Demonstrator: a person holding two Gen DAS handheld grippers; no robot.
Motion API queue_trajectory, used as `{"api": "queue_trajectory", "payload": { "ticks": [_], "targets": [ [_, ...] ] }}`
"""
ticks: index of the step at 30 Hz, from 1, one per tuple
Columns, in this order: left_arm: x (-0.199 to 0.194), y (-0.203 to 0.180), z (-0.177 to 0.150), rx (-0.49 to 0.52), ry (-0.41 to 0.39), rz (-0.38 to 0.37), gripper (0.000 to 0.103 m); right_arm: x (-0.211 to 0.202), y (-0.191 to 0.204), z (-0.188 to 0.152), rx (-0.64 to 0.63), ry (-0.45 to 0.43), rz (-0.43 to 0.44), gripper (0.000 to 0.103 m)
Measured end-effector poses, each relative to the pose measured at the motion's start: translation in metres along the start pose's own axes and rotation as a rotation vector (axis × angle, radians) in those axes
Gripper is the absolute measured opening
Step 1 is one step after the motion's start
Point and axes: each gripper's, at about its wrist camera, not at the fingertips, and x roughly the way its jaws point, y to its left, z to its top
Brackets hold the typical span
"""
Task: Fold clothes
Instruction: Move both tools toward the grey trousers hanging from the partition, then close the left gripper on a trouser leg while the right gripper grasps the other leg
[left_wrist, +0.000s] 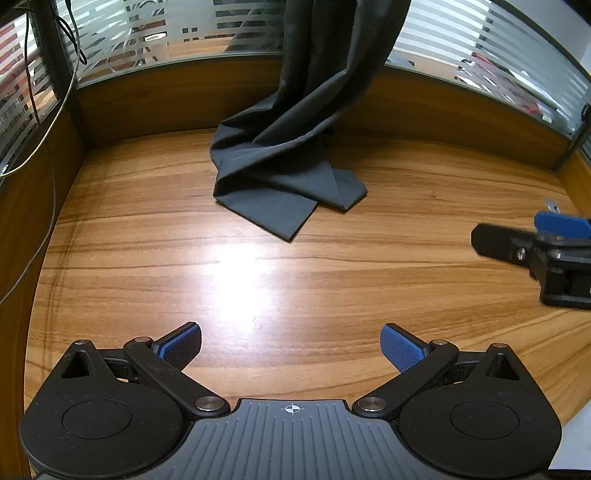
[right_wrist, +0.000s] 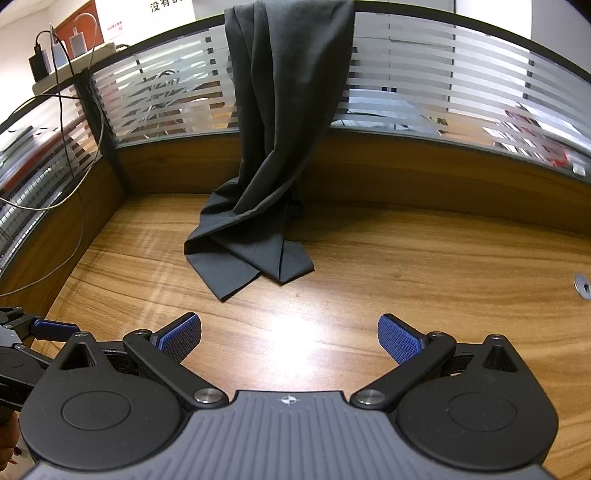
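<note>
Looking along your left gripper (left_wrist: 291, 345), you see its blue pads (left_wrist: 181, 345) spread wide with nothing between them, hovering over bare wooden desk (left_wrist: 147, 258). Ahead of you, the dark grey trousers (left_wrist: 280, 177) hang down from above the frosted glass partition (left_wrist: 480, 44) at the back; their lower ends lie crumpled on the desk near the back wall, folded over each other, well apart from your fingers. At the right edge your right gripper (left_wrist: 532, 240) pokes in, side-on and partly cut off, so this view cannot tell you how its jaws stand. A cable (left_wrist: 51, 122) trails down the left side.

Through the right wrist camera, your right gripper (right_wrist: 290, 339) is also wide open and empty above the desk (right_wrist: 443, 277). The trousers (right_wrist: 258, 221) drape over the top of the partition (right_wrist: 443, 74) and run down to the desk, their ends resting ahead and slightly left of your fingers, not touching them. Your left gripper (right_wrist: 40, 330) shows at the lower left edge, just beside this tool. A metal grommet (right_wrist: 583, 285) sits in the desk at far right.
</note>
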Motion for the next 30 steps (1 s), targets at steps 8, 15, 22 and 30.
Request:
{"api": "queue_trajectory", "payload": {
  "ticks": [8, 15, 22, 30],
  "targets": [
    [0.023, 0.011, 0.031, 0.008, -0.018, 0.018, 0.103, 0.043, -0.003, 0.061, -0.045, -0.047, -0.013, 0.102],
    [0.049, 0.016, 0.068, 0.033, -0.046, 0.018, 0.103, 0.089, -0.008, 0.119, -0.074, -0.089, -0.024, 0.102],
    [0.082, 0.019, 0.107, 0.057, -0.082, 0.007, 0.103, 0.154, -0.012, 0.161, -0.094, -0.083, -0.032, 0.102],
    [0.129, 0.003, 0.145, 0.171, -0.204, 0.008, 0.103, 0.203, -0.021, 0.196, -0.091, -0.081, 0.001, 0.102]
  ]
}}
